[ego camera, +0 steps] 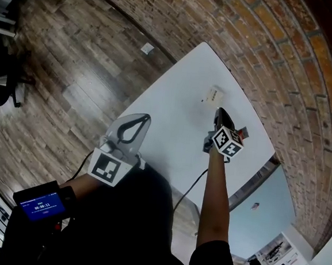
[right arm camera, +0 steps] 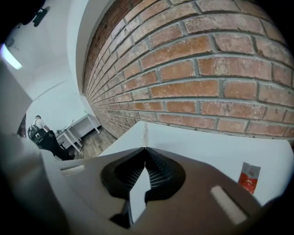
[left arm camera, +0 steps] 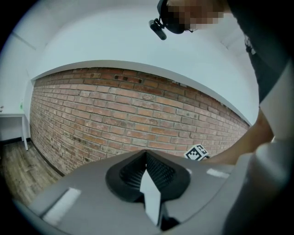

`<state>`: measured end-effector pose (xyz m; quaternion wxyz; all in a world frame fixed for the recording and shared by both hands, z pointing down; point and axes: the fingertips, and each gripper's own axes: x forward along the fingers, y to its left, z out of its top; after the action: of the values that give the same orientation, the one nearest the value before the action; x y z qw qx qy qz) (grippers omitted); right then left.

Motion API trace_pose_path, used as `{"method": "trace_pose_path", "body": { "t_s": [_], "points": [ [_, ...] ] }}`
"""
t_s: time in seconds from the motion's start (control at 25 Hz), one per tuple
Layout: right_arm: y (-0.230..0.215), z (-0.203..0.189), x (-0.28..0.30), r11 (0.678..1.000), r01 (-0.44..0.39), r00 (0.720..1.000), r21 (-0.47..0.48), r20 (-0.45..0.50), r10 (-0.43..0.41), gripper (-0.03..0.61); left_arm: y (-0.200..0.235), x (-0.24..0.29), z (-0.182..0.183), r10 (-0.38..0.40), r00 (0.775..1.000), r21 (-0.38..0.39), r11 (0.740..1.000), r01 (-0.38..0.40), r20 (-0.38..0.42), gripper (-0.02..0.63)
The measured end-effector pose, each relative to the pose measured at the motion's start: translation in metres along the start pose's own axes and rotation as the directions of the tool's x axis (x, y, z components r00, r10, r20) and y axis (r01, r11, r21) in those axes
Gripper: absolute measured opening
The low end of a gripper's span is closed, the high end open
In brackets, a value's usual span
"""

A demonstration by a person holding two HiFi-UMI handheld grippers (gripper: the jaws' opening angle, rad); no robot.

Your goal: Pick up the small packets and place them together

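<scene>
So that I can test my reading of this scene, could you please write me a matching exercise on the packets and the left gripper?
1 red packet
2 pale packet
3 left gripper

A jaws shut, nothing held
B on the table, ahead of the right gripper
C on the table, right of the right gripper

Pairs: 1-C, 2-B, 3-A

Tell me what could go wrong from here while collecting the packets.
The right gripper and left gripper are both shut and empty; descending like that would likely shove a packet rather than pinch it.
The small red-and-white packet lies flat, seemingly near the white table's wall-side edge, so a nudge might slide it off.
The small pale packet lies apart from it and looks thin, so hard to grip.
</scene>
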<state>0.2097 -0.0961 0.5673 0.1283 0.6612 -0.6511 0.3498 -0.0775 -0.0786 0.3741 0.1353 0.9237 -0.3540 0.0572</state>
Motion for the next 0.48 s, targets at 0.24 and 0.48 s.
{"method": "trace_pose_path", "body": {
  "t_s": [0.24, 0.48],
  "points": [
    [0.001, -0.004, -0.022, 0.992, -0.075, 0.997, -0.102, -0.044, 0.071, 0.003, -0.034, -0.009, 0.003, 0.008, 1.0, 0.012, 1.0, -0.008, 0.022, 0.0],
    [-0.015, -0.011, -0.045, 0.982, -0.142, 0.988, -0.123, -0.075, 0.134, 0.003, -0.078, -0.003, -0.001, -0.016, 0.999, 0.035, 0.999, 0.015, 0.031, 0.0]
  ]
}}
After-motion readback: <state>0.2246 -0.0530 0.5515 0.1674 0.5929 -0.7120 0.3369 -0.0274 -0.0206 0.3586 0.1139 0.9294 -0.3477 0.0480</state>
